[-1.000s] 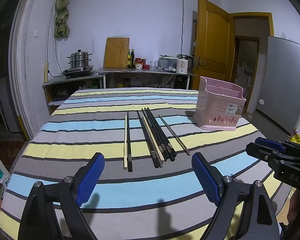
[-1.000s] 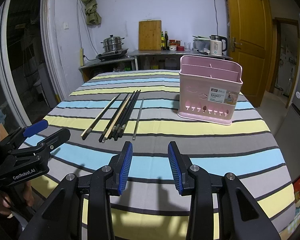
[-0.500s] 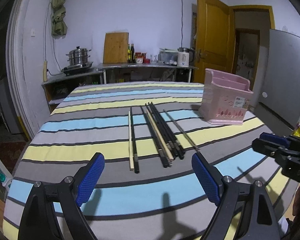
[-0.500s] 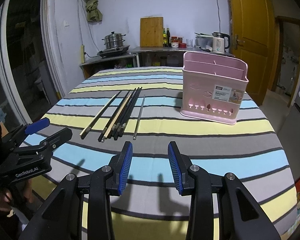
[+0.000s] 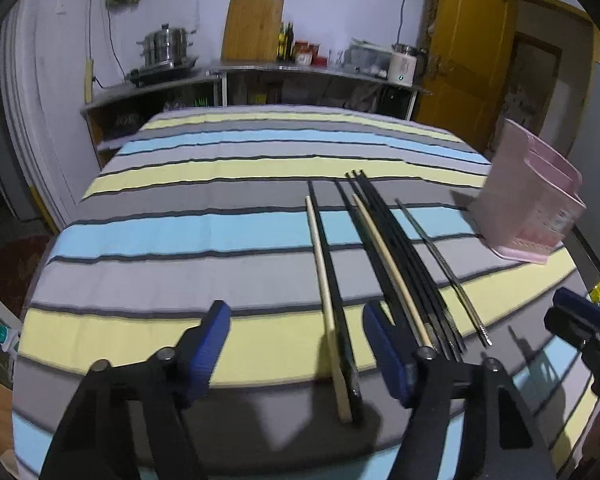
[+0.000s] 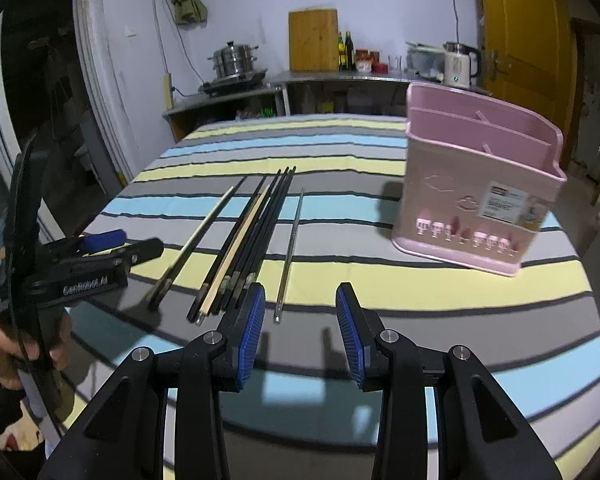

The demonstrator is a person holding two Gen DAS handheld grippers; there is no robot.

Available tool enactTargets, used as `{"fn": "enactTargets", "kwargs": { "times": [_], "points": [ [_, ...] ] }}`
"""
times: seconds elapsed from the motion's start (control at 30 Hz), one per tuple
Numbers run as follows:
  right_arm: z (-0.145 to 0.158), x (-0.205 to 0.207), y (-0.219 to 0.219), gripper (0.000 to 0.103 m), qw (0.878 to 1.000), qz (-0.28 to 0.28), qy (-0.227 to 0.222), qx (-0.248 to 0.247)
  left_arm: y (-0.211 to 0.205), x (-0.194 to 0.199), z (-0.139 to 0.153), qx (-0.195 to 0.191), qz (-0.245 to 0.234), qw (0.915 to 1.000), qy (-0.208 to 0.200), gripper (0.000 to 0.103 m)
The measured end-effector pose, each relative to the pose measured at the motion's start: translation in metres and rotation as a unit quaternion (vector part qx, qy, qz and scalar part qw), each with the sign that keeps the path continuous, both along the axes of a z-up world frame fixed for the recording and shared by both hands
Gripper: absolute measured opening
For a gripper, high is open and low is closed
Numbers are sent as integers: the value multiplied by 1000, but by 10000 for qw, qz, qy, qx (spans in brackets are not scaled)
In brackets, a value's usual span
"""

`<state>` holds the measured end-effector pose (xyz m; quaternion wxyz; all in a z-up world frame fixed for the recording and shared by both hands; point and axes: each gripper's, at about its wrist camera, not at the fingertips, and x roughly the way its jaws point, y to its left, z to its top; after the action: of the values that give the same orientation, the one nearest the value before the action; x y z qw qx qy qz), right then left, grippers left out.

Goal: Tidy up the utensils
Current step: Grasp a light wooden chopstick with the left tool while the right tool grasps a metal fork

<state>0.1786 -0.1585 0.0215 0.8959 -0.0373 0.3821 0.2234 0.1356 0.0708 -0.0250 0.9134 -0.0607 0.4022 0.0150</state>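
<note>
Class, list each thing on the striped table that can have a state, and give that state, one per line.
Left tongs: open, holding nothing.
Right tongs: open, holding nothing.
Pink utensil basket: upright, compartments look empty.
Chopsticks: lying flat on the cloth, none picked up.
Lone thin chopstick: flat, apart from the bundle.

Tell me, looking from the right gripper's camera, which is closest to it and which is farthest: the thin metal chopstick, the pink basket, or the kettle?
From the right gripper:
1. Metal chopstick, just ahead, slightly left.
2. Pink basket, ahead on the right.
3. Kettle, on the back counter.
</note>
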Motion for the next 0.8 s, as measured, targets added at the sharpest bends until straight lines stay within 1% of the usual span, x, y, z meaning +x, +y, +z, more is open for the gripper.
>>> {"fn": "enactTargets", "kwargs": {
  "times": [0.07,0.13,0.23,0.3,0.37,0.43,0.6,0.73,0.8],
  "points": [
    [-3,12,5,38,10000,16,87,-1,3,13,-1,-19,-44,10000,34,63],
    [-6,23,10,38,9999,23,141,-1,6,30,-4,-31,-53,9999,111,59],
    [-11,42,17,38,9997,-20,254,-23,8,50,-9,-88,-87,9997,225,54],
    [-15,54,20,38,9994,-54,348,-20,10,61,-13,-105,-89,9994,312,47],
    [-19,63,24,38,9990,-82,432,-57,11,71,-19,-109,-103,9992,374,44],
    [-22,71,28,38,9987,-85,496,-82,12,79,-25,-121,-122,9989,426,43],
    [-31,87,39,38,9979,-69,629,-122,13,91,-28,-123,-96,9990,413,43],
    [-37,98,45,38,9973,-58,715,-147,13,96,-29,22,-180,9991,389,42],
    [-40,103,47,38,9970,-64,752,-187,14,95,-29,39,-201,9990,396,40]
  ]
}}
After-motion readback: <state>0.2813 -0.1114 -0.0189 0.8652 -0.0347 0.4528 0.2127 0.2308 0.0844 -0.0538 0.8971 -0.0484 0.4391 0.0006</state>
